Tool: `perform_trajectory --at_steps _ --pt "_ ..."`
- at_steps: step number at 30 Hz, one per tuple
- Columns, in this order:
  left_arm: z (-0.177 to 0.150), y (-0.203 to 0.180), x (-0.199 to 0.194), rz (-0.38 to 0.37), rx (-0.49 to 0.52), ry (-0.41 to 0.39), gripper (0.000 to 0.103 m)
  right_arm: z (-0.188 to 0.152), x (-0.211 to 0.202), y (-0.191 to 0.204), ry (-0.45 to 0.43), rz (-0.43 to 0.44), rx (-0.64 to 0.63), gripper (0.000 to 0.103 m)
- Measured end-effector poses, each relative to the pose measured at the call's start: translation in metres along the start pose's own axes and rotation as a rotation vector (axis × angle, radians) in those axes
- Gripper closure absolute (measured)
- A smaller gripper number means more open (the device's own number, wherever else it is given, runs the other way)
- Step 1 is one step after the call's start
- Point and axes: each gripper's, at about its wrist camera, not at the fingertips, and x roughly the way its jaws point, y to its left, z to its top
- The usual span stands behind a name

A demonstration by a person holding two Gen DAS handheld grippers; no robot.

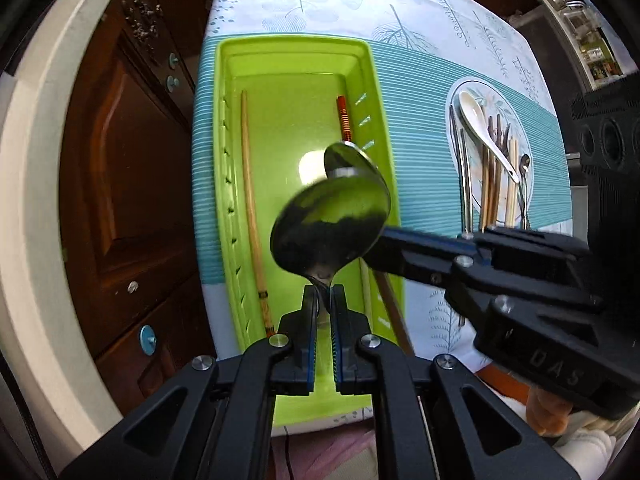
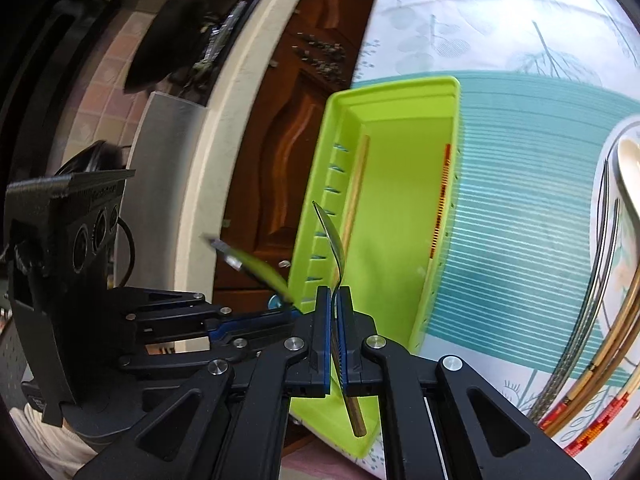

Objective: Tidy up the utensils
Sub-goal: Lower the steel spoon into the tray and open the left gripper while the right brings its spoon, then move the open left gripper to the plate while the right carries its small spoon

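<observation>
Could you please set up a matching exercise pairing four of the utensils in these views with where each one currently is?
Things:
1. shiny metal spoon
2. white ceramic spoon
3. pale wooden chopstick
4. orange-red ribbed chopstick

Places:
A. on the round plate
B. in the lime-green plastic tray, along the wall nearest the plate
C. clamped in the left gripper
D. in the tray, along the wall nearest the brown wooden cabinet

Pairs: 1-C, 2-A, 3-D, 4-B
</observation>
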Motion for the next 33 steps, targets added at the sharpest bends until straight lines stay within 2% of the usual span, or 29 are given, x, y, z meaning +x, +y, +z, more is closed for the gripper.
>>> perform_trajectory --at_steps 3,5,9,14,19,24,33 --pt "0.007 0.004 0.007 -0.012 -0.005 -0.012 0.098 0.002 0.007 -0.006 -0.006 -0.029 0.025 0.099" --pt "0.01 0.009 0.009 -0.022 -0.016 -0.023 0.088 0.003 0.01 -0.01 -0.008 -0.036 0.045 0.098" --pt "0.013 0.017 0.011 -0.017 -0.029 -0.038 0.078 0.007 0.016 -0.014 -0.014 -0.044 0.058 0.098" --pt "0.013 0.026 0.01 0.001 -0.059 -0.052 0.059 0.01 0.018 -0.014 -0.013 -0.056 0.062 0.098" --pt "0.009 0.022 0.007 0.008 -0.064 -0.072 0.055 0.007 0.014 -0.013 -0.004 -0.066 0.053 0.098" --pt "0.005 0.01 0.003 0.037 -0.057 -0.092 0.047 0.0 0.003 -0.019 -0.006 -0.071 0.052 0.098" --pt "0.001 -0.037 0.001 0.038 -0.022 -0.114 0.047 -0.019 -0.033 -0.043 -0.036 -0.095 0.069 0.098"
